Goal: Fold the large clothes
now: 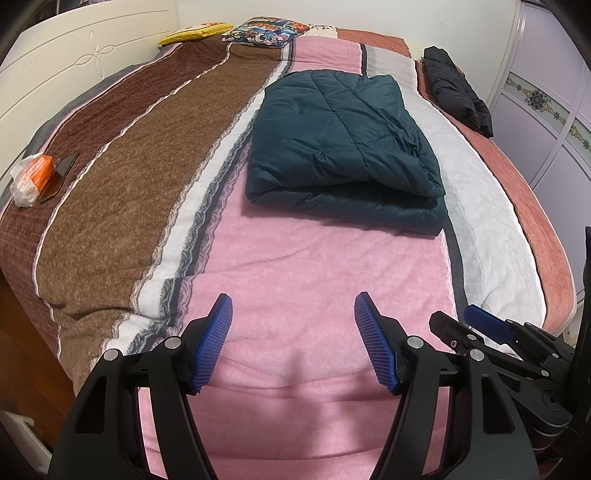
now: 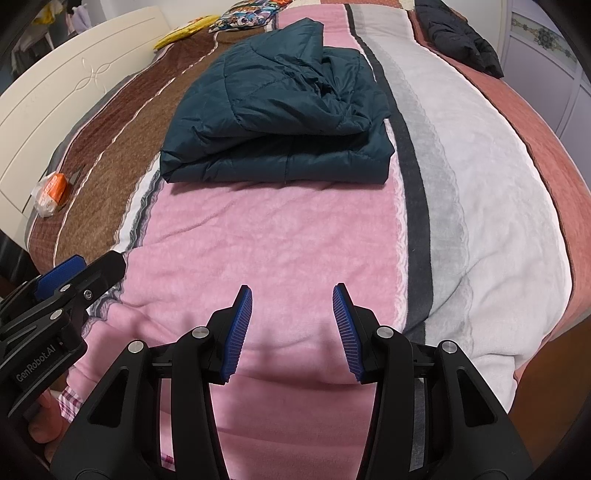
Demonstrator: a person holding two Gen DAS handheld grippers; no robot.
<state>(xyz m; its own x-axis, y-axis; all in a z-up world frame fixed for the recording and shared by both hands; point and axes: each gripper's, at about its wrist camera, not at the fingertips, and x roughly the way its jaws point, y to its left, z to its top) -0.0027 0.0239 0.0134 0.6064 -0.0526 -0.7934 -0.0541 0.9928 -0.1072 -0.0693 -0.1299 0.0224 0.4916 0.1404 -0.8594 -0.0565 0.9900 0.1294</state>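
A dark teal quilted jacket (image 1: 341,142) (image 2: 280,118) lies folded into a thick rectangle on the pink stripe of the bed cover, well ahead of both grippers. My left gripper (image 1: 293,306) hovers over the pink blanket near the bed's front, jaws wide apart with nothing between the blue pads. My right gripper (image 2: 292,295) hangs beside it, also open and empty. Each gripper shows at the edge of the other's view: the right gripper (image 1: 480,321) and the left gripper (image 2: 70,273).
A striped bed cover (image 1: 155,177) in brown, white, pink and red spans the bed. A black garment (image 1: 456,86) lies at the far right edge. An orange packet in plastic (image 1: 31,177) and a dark phone sit at the left. Pillows (image 1: 258,31), a white headboard (image 1: 55,70), lilac wardrobe doors (image 1: 546,92).
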